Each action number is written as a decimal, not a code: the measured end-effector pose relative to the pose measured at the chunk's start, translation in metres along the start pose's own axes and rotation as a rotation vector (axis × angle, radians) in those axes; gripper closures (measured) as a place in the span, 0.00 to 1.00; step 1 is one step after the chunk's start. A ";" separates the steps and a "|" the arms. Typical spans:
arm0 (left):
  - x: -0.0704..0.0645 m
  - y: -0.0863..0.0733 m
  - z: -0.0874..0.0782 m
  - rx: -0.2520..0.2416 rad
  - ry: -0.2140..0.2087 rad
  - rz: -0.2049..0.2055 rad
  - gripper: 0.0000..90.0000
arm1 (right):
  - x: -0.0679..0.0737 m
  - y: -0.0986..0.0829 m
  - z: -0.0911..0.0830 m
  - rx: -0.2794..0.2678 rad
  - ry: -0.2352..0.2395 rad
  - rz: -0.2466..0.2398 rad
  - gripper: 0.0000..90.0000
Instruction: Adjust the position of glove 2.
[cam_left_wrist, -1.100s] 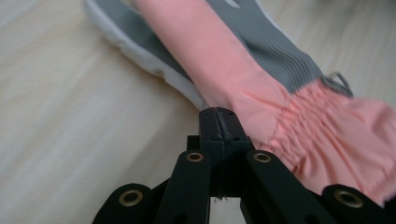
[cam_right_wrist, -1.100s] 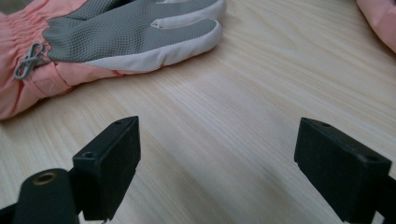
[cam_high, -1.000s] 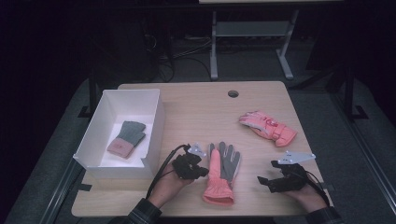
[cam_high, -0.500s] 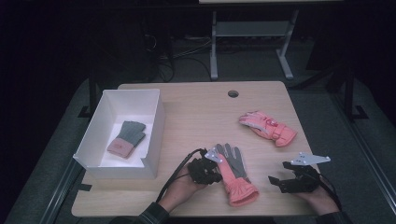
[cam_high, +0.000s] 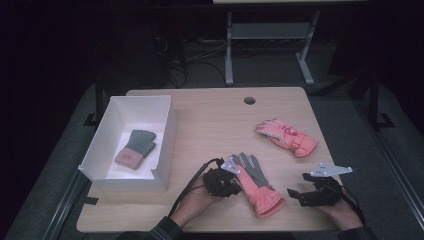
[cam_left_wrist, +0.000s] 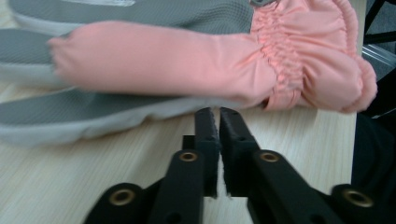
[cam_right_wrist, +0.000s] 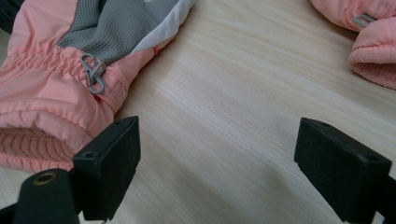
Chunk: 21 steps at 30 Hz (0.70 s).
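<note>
I'm at the pickup step. My left gripper (cam_high: 226, 176) sits at the near edge of the desk (cam_high: 210, 115), jaws pressed together on nothing, tips just short of the glove (cam_high: 255, 182), which lies palm up between my two hands. My right gripper (cam_high: 300, 195) waits with jaws spread wide by the cuff. Next, I judge, I must open the left and pinch the glove, then carry it to the box (cam_high: 165, 135) at the left edge.

White box (cam_high: 165, 134) with knit glove (cam_high: 135, 148)
</note>
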<state>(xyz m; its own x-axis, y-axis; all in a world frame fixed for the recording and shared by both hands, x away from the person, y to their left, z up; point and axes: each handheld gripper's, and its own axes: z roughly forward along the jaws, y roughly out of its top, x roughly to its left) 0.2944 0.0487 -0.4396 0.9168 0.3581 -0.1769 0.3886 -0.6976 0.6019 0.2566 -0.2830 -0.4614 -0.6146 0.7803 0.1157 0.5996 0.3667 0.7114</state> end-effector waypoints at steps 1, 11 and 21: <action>0.001 -0.003 -0.002 -0.009 -0.002 -0.012 0.89 | 0.001 0.000 0.000 0.004 -0.002 0.006 0.15; 0.010 -0.034 -0.024 -0.028 -0.013 -0.004 0.45 | 0.004 0.008 -0.004 0.014 0.007 -0.017 0.16; 0.012 -0.060 -0.038 -0.045 0.043 -0.017 0.19 | -0.001 0.022 -0.001 0.023 0.043 -0.023 0.28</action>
<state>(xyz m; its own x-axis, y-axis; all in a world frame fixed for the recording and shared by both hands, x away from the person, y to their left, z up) 0.2790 0.1185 -0.4480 0.9049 0.3968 -0.1542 0.3986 -0.6628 0.6338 0.2698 -0.2761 -0.4456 -0.6497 0.7490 0.1299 0.5964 0.3962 0.6981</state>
